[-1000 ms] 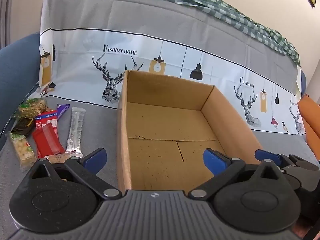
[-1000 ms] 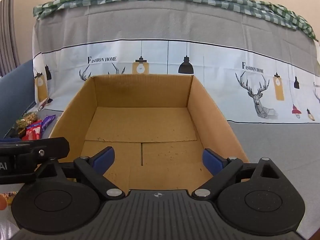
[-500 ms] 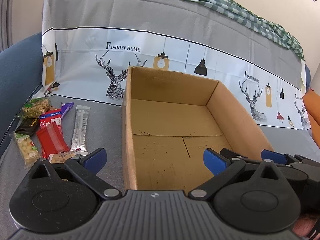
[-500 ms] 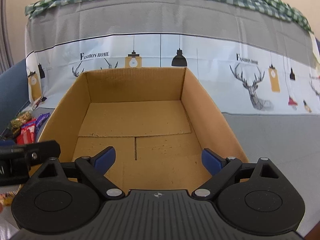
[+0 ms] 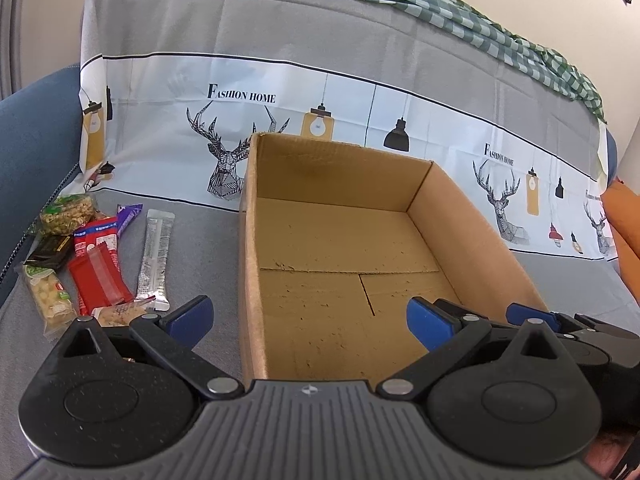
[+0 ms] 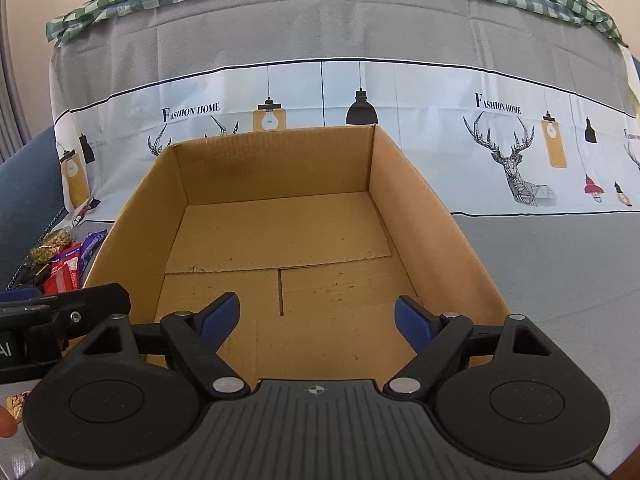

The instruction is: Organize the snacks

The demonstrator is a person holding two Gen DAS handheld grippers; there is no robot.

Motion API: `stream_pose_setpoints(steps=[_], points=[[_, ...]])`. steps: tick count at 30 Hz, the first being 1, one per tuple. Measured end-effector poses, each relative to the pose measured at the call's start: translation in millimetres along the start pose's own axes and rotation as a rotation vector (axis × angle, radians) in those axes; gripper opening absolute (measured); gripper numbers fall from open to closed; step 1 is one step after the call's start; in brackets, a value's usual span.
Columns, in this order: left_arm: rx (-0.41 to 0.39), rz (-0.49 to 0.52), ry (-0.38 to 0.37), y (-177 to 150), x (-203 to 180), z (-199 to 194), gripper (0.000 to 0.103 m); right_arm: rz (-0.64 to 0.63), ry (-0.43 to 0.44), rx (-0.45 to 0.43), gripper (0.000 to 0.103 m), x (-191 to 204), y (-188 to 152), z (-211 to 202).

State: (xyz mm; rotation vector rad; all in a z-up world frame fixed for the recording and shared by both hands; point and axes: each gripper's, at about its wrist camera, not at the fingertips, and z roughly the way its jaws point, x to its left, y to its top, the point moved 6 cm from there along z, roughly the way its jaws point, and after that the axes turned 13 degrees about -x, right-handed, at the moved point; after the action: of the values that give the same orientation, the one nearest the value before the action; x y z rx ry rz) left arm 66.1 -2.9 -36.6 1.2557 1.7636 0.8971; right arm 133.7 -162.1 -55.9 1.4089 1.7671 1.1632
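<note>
Left wrist view: left gripper (image 5: pixel 308 316) at bottom centre, jaws spread wide, nothing between the pads; they straddle the near left wall of the box (image 5: pixel 256 264).
Box: open cardboard, centre frame, on grey cloth (image 5: pixel 200 240); inside only bare floor flaps.
Snacks: pile at left edge, beside the box, not touching it.
Snack detail: silver stick (image 5: pixel 157 258) nearest the box; red pack (image 5: pixel 100 278) left of it; purple wrapper (image 5: pixel 128 216) and nut bar (image 5: pixel 68 209) above; dark pack (image 5: pixel 50 250) and pale nut bar (image 5: pixel 48 296) at far left.
Right gripper in this view: lower right (image 5: pixel 532 316), over the near right corner of the box.
Right wrist view: right gripper (image 6: pixel 316 318) at bottom centre, jaws closing but wide apart, nothing between them; tips above the box (image 6: pixel 416 216) floor.
Snacks here: partly visible at left edge (image 6: pixel 64 264), behind the left gripper body (image 6: pixel 60 312).
Backdrop: cloth printed with deer and lamps (image 6: pixel 512 152).
</note>
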Motion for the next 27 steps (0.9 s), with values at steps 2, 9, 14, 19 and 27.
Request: stream_pose_setpoints(steps=[2,9,14,19,27], points=[[0.000,-0.002,-0.003,-0.3,-0.5,0.1,0.103,-0.003,-0.001,-0.003,0.084,-0.6,-1.2,0.0],[0.006,-0.017,-0.013,-0.8,0.2,0.1,0.102,-0.006,-0.006,-0.011,0.075,2.2,-3.8,-0.1],[-0.018,-0.013,-0.044,4.3,-1.5,-5.8,0.089,-0.023,0.008,-0.037,0.072,11.5,-2.8,-3.6],[-0.036,-0.031,-0.064,13.0,6.1,-12.5,0.052,-0.029,0.050,-0.066,0.066,27.6,1.7,-9.5],[-0.058,-0.056,-0.121,44.4,34.0,-29.8,0.010,0.015,0.161,-0.096,0.037,79.5,20.1,-18.1]])
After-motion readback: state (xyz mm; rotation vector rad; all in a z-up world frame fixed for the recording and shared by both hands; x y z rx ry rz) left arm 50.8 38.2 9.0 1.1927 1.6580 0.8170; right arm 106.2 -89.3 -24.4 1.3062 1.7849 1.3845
